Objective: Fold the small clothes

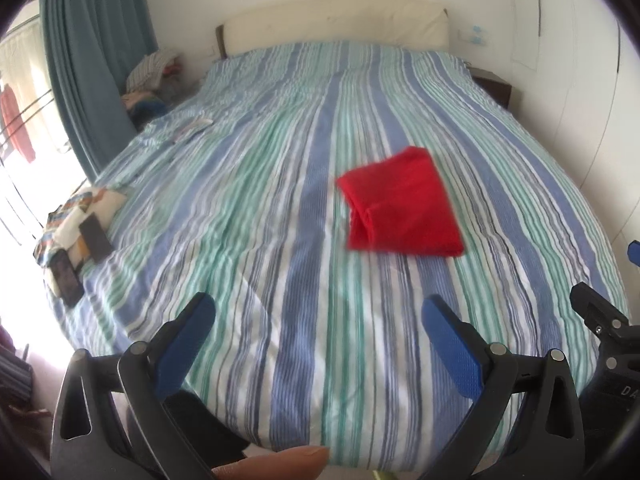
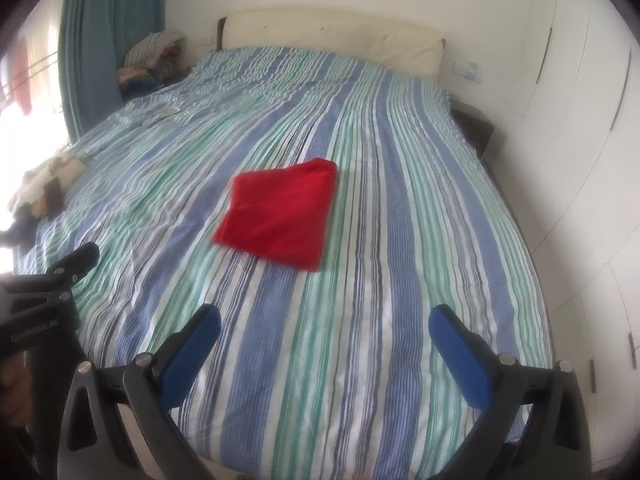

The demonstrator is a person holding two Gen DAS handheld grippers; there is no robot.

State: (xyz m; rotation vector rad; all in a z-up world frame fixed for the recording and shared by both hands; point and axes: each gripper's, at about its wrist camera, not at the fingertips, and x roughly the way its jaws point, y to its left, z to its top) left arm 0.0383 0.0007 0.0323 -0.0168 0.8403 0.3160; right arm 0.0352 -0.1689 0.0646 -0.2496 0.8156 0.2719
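The red cloth (image 1: 400, 204) lies flat on the striped bed (image 1: 240, 200), already folded into a small square. It sits ahead of both grippers, well apart from them, and touches neither.

The left gripper (image 1: 320, 312) has its jaws spread wide and holds nothing. From it, the cloth is ahead and off to the right. The right gripper (image 2: 325, 322) is spread wide and bare too. From it, the cloth is ahead and a bit to the left, so it lies between the two.

Neither looks clearly nearer. The cloth sits turned, with a corner toward the jaws.
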